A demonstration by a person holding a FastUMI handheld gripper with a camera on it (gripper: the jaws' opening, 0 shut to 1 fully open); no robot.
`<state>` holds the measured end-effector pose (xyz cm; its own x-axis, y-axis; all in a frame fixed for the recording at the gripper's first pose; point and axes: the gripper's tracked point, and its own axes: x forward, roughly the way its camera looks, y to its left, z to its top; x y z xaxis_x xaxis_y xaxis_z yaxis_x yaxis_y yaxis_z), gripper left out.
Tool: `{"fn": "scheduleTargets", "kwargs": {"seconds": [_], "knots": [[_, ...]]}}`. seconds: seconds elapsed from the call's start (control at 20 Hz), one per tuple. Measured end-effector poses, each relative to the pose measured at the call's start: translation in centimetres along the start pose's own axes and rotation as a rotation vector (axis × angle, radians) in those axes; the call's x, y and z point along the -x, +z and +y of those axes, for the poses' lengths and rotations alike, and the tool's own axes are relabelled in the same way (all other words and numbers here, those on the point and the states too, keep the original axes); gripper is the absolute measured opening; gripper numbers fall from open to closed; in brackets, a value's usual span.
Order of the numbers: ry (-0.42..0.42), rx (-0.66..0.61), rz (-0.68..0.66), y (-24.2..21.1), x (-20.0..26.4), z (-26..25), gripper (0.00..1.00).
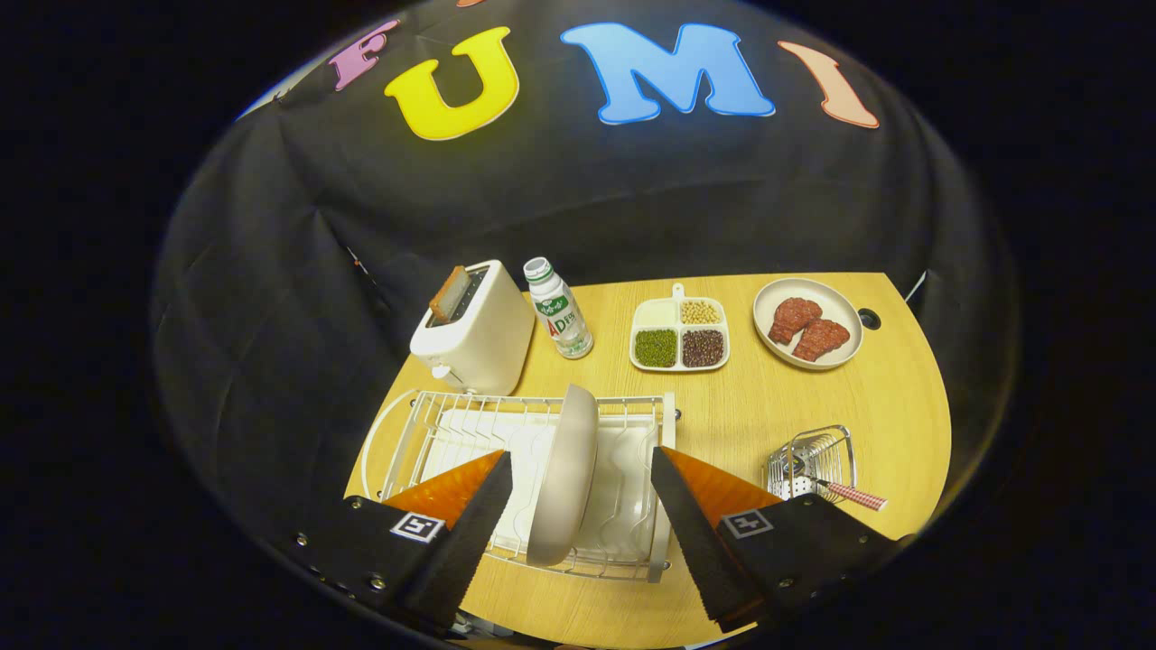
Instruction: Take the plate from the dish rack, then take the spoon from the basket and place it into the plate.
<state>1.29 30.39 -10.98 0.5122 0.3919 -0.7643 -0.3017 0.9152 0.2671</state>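
Observation:
A pale plate (566, 474) stands on edge in the white wire dish rack (424, 431) on the wooden table. My gripper (580, 459) is open, with one finger on each side of the plate and a gap on both sides. To the right of the rack stands a small metal basket (817, 456). In it lies a spoon (835, 490) whose red checked handle sticks out toward the table's right edge.
Behind the rack stand a white toaster (477, 329) with a slice of bread and a small bottle (560, 309). Farther right are a divided dish of beans (679, 336) and a plate with meat (808, 336). Bare wood lies between the rack and the basket.

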Motion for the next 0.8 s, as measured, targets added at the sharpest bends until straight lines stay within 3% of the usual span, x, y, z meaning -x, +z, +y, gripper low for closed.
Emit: {"fn": "scheduleTargets", "kwargs": {"seconds": [0.2, 0.3, 0.55, 0.6, 0.8], "knots": [[-0.056, -0.045, 0.108, -1.4, -2.8, -0.3, 0.96], [-0.088, -0.076, 0.155, -2.2, -4.5, -0.5, 0.89], [-0.18, -0.074, 0.236, -4.1, -7.1, -1.2, 0.87], [-0.205, -0.066, 0.253, -4.5, -7.4, -1.3, 0.83], [-0.287, -0.041, 0.322, -6.0, -7.7, -1.2, 0.32]]}}
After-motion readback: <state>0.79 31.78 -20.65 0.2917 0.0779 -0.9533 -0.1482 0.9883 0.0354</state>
